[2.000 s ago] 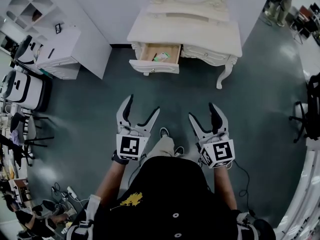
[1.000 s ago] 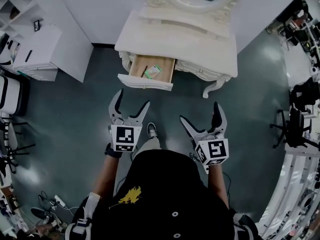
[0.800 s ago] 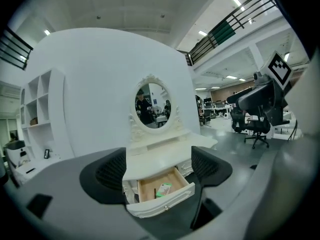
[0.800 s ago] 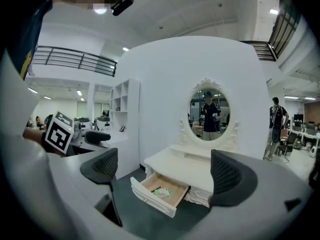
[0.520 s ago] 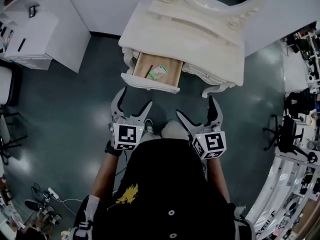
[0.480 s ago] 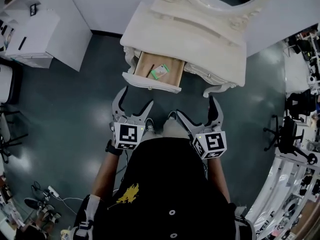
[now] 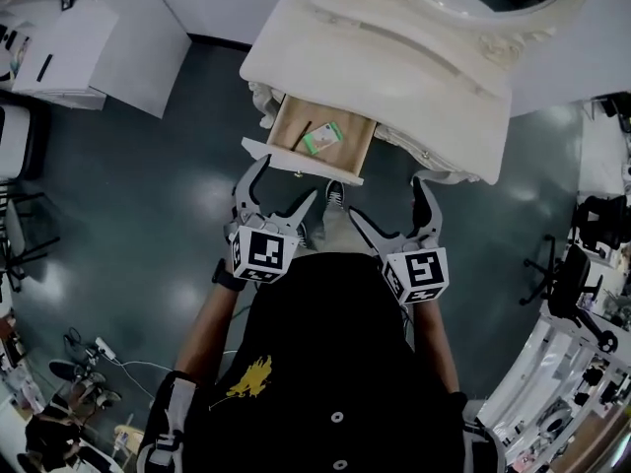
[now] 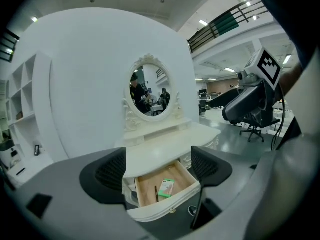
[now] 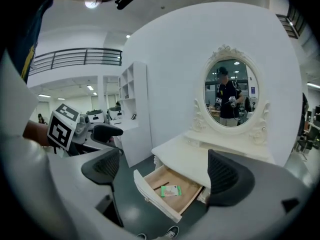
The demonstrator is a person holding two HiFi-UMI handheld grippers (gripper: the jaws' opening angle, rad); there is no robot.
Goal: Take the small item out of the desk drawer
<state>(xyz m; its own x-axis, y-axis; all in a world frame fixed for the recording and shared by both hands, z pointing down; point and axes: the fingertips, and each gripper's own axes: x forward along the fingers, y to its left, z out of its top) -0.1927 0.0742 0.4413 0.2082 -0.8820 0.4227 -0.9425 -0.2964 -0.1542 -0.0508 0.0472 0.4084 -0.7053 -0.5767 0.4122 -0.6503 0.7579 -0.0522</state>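
Note:
A cream dressing table (image 7: 394, 77) with an oval mirror stands ahead, its left drawer (image 7: 301, 159) pulled out. In the wooden drawer lie a small green and white packet (image 7: 322, 138) (image 8: 166, 187) (image 9: 171, 190) and a thin dark stick (image 8: 156, 193). My left gripper (image 7: 277, 189) hangs open just short of the drawer front, nothing between its fingers. My right gripper (image 7: 392, 213) is open too, to the right of the drawer and below the table's edge. Both are held in the air, apart from the table.
A white cabinet (image 7: 69, 28) stands at the far left against the wall. Office chairs (image 7: 582, 264) and clutter line the right side. The person's shoe (image 7: 333, 196) shows on the dark floor under the drawer.
The person has walked up to the table. Both grippers have moved forward, and the left one is now right at the drawer front. Both stay open.

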